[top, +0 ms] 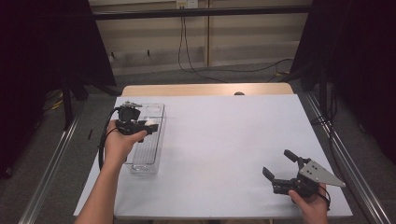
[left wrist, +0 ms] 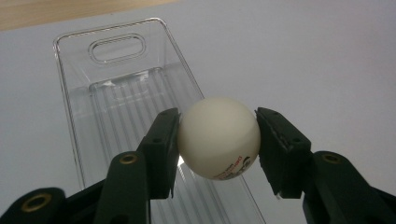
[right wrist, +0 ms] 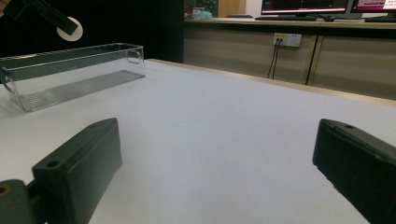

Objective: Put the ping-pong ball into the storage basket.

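My left gripper (left wrist: 218, 140) is shut on a white ping-pong ball (left wrist: 218, 137) and holds it above a clear, empty plastic bin (left wrist: 116, 84). In the high view the left gripper (top: 148, 125) and the ball (top: 152, 122) hover over the middle of the bin (top: 147, 161) at the table's left. My right gripper (top: 276, 164) rests open near the front right of the table, its jaws wide apart with nothing between them. In the right gripper view the bin (right wrist: 28, 98) stands far off at the left, and the ball (right wrist: 70, 29) hangs above it.
A white sheet (top: 224, 140) covers the table; a strip of bare wood (top: 205, 89) shows at its far edge. Dark curtains hang at both sides. Cables (top: 187, 56) run down the back wall. A counter with monitors (right wrist: 303, 7) stands beyond the table.
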The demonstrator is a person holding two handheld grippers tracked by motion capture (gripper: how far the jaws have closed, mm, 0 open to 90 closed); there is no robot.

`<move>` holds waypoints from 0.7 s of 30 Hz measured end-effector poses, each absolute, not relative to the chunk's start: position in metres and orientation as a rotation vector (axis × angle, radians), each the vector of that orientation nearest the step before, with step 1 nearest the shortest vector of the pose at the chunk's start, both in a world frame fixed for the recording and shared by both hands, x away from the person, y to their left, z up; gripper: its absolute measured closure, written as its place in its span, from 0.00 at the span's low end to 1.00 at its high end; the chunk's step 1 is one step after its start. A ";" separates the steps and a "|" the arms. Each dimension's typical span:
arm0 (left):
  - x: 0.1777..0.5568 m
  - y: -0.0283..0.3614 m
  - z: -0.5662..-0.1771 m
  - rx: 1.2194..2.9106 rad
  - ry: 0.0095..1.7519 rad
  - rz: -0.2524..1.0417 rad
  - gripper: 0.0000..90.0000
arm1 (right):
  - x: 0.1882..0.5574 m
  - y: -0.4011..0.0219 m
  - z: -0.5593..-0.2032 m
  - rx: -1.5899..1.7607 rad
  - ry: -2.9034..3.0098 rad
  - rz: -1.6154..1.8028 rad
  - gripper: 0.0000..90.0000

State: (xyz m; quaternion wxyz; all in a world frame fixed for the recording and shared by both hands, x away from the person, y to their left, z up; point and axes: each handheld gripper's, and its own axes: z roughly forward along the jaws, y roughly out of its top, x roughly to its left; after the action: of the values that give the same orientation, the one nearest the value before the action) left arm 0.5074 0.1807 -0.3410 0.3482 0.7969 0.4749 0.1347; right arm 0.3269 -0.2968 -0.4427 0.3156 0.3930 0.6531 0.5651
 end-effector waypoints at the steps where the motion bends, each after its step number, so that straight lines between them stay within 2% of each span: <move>1: 0.507 0.181 -0.341 2.064 1.234 0.357 0.57 | 0.327 -0.297 -0.443 1.035 1.720 1.488 0.01; 21: 0.507 0.185 -0.350 2.055 1.254 0.359 0.57 | 0.327 -0.297 -0.443 1.036 1.716 1.490 0.01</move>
State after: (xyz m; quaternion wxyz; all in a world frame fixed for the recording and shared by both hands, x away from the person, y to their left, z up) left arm 0.5073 0.1853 -0.3503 0.3464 0.7920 0.4834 0.1384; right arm 0.3269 -0.2969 -0.4425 0.3163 0.3935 0.6518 0.5660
